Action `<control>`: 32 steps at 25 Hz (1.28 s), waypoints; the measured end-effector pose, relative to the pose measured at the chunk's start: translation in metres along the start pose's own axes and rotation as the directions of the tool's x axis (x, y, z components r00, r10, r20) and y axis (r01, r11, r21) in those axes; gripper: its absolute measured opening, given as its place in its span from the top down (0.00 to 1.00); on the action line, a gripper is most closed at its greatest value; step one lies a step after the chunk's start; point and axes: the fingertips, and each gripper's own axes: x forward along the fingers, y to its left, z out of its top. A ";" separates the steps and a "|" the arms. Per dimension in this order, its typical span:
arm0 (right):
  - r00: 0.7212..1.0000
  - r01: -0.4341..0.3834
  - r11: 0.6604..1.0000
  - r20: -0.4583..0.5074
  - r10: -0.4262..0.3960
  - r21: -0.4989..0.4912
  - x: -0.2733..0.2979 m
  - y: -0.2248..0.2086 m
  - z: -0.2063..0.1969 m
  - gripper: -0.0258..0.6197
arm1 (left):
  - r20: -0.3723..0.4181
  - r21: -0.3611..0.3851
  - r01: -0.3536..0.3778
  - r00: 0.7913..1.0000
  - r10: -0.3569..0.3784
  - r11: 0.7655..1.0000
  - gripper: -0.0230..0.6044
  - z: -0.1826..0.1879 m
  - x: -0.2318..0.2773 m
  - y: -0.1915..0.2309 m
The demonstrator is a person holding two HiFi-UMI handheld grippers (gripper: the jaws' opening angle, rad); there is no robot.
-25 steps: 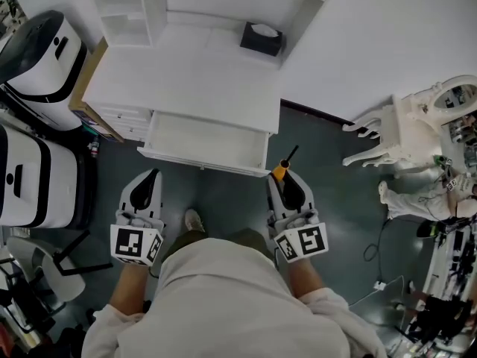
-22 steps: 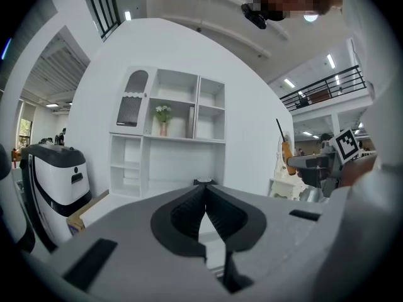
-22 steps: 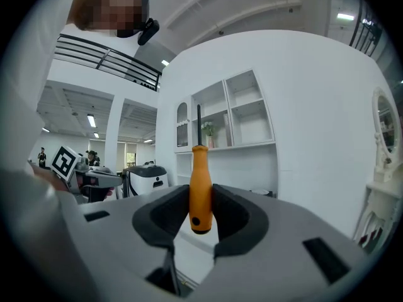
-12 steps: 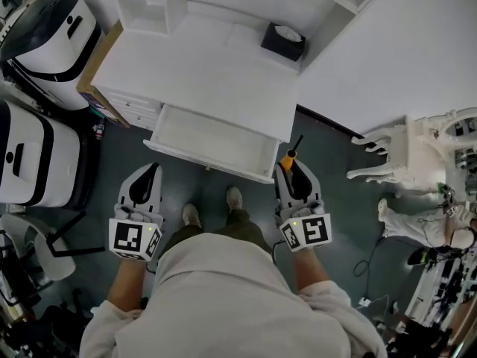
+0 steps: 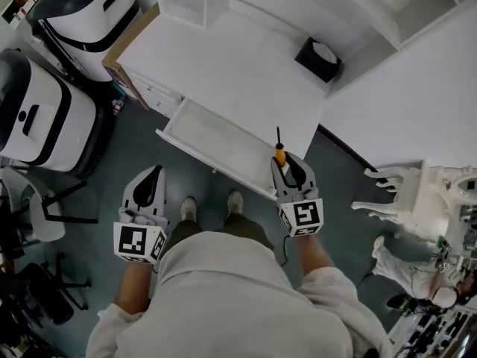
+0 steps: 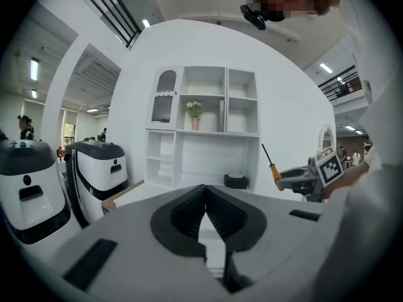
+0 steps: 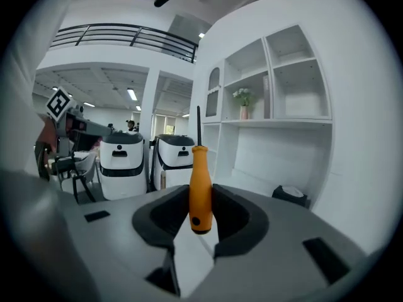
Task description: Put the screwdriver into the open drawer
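White desk [image 5: 223, 73] stood with its drawer [image 5: 212, 144] open. Right tongs [image 5: 283, 166] pinched the orange screwdriver [image 5: 279, 154] by its handle, shaft up, at the drawer's right end. Left tongs [image 5: 153, 177] were pressed together, empty.

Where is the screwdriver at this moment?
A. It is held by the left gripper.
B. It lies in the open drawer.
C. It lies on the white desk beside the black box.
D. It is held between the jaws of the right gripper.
D: the right gripper is shut on the orange handle of the screwdriver, with the shaft pointing up.
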 end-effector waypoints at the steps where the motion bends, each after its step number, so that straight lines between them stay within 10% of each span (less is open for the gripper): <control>1: 1.000 -0.022 1.000 -0.019 0.022 -0.016 0.009 0.000 -0.007 0.77 | -0.005 -0.005 -0.017 1.000 0.017 1.000 0.96 -0.002 -0.001 0.001; 12: 0.952 -0.236 0.962 -0.231 0.201 -0.135 0.095 0.011 -0.089 0.77 | -0.053 -0.062 -0.220 0.975 0.217 0.974 0.96 -0.024 -0.031 0.021; 32: 0.764 -0.457 0.881 -0.564 0.315 -0.127 0.182 0.060 -0.257 0.77 | -0.189 -0.109 -0.505 0.856 0.481 0.856 0.96 -0.071 -0.111 0.039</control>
